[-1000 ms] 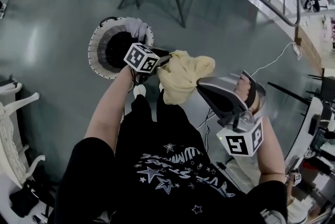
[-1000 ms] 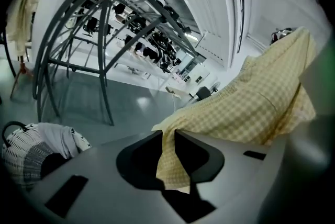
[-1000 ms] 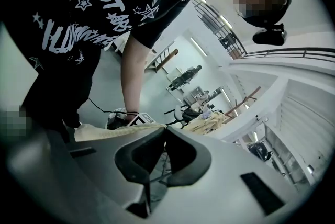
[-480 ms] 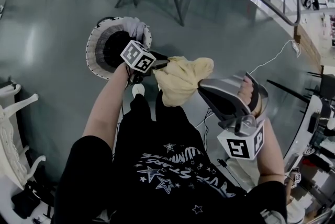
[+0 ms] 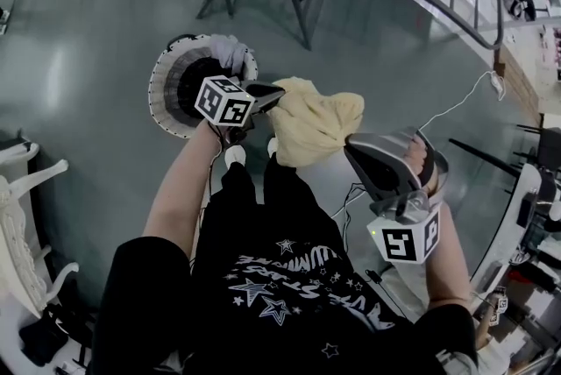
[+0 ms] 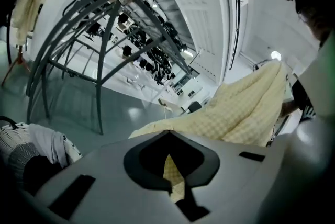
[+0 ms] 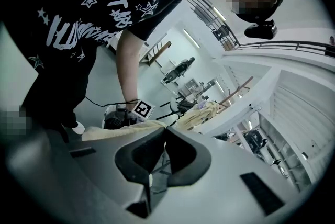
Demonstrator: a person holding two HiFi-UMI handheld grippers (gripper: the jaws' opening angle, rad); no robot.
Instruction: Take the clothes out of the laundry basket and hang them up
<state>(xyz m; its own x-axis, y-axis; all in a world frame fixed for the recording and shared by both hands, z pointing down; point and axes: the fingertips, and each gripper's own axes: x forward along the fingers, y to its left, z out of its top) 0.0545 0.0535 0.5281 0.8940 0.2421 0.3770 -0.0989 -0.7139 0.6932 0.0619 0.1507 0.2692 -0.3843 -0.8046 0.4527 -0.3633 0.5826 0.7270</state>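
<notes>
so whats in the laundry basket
A pale grey garment lies over the far rim of the laundry basket; its inside looks dark. The left gripper covers the near side, hiding anything there.

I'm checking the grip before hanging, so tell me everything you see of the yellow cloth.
The yellow cloth is pale, soft fabric with a fine check weave, bunched and creased. It hangs above the floor, spread between the two grippers, right of the laundry basket. The left gripper has just closed its jaws on one fold; the right gripper is shut on the opposite edge. What garment it is cannot be told.
</notes>
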